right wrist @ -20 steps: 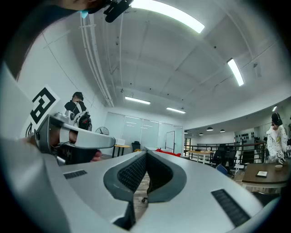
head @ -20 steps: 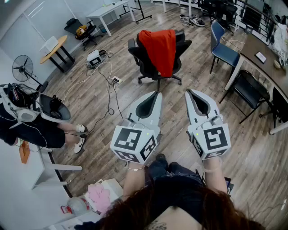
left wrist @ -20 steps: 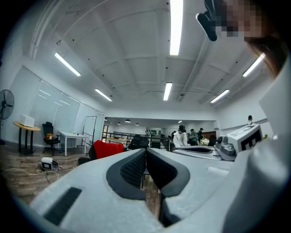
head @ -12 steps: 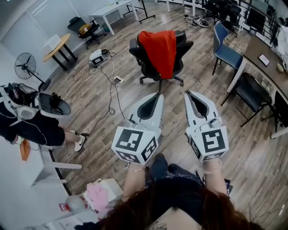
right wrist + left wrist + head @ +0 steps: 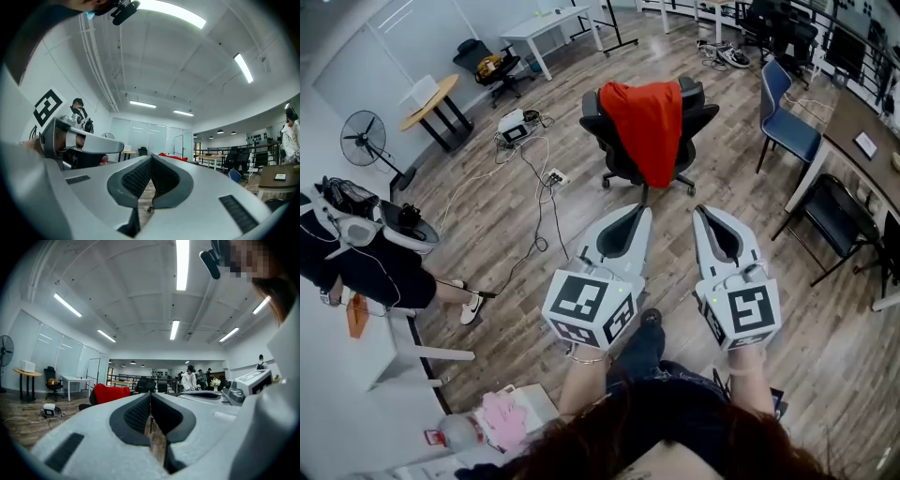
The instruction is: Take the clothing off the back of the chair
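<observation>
Both grippers edge nearer the chair (image 5: 619, 161): left gripper (image 5: 643, 210) and right gripper (image 5: 700, 210) are clenched shut, empty. Red clothing (image 5: 649, 127) drapes its back, well ahead of the fingertips; grasping looks some way off.

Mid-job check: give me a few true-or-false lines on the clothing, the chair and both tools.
The red clothing hangs over the back of the black chair. True.
The left tool grips the clothing. False: it is shut on nothing, short of the chair.
The right tool has its jaws together. True.
A fan stands at the head view's right edge. False: the fan stands at the left.
</observation>
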`<state>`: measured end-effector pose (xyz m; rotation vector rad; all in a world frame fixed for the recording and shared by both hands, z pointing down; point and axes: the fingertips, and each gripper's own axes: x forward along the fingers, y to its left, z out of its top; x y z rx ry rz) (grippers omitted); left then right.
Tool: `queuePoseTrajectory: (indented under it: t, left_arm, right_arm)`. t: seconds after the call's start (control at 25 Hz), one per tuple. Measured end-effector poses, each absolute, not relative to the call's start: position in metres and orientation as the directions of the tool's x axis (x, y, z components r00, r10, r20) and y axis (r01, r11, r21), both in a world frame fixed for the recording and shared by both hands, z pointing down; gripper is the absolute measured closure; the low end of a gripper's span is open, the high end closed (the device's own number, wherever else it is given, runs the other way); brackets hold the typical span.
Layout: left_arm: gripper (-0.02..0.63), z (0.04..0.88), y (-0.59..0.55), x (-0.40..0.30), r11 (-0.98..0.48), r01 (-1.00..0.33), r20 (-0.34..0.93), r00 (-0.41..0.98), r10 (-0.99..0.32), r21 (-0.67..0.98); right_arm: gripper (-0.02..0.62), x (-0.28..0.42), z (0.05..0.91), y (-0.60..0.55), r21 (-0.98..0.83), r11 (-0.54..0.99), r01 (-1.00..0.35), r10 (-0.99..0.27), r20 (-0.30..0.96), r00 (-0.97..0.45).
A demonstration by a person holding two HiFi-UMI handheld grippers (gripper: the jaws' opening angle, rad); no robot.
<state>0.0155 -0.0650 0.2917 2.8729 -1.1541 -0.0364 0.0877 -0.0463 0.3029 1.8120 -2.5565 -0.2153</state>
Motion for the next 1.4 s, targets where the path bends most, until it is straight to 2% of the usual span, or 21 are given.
queuePoseTrajectory:
  t: [0.52, 1.16, 1.2, 1.28, 1.4]
  left_arm:
    - [0.588, 0.286, -0.179, 0.012, -0.737, -0.673, -0.018, 0.737, -0.675, 0.061]
    - [0.583, 0.297, -0.29, 0.003, -0.781, -0.618, 0.004, 0.785, -0.62, 0.094]
    - [0.575, 0.298, -0.295, 0.004, -0.782, -0.616, 0.008, 0.786, -0.618, 0.099]
    - [0.515, 0.3, -0.305, 0.004, -0.78, -0.616, 0.011, 0.785, -0.619, 0.114]
    - [0.496, 0.304, -0.32, 0.003, -0.762, -0.632, -0.002, 0.77, -0.639, 0.141]
  right_arm:
    - [0.603, 0.089, 0.301, -0.152, 0.097, 0.286, -0.953, -0.953, -0.072, -0.294]
    - [0.537, 0.095, 0.307, -0.257, 0.074, 0.199, -0.977, -0.978, -0.049, -0.203]
    - [0.528, 0.096, 0.308, -0.261, 0.071, 0.198, -0.978, -0.978, -0.048, -0.202]
    - [0.52, 0.098, 0.309, -0.269, 0.068, 0.197, -0.978, -0.979, -0.044, -0.2]
    - [0.499, 0.104, 0.311, -0.281, 0.062, 0.189, -0.98, -0.98, -0.043, -0.192]
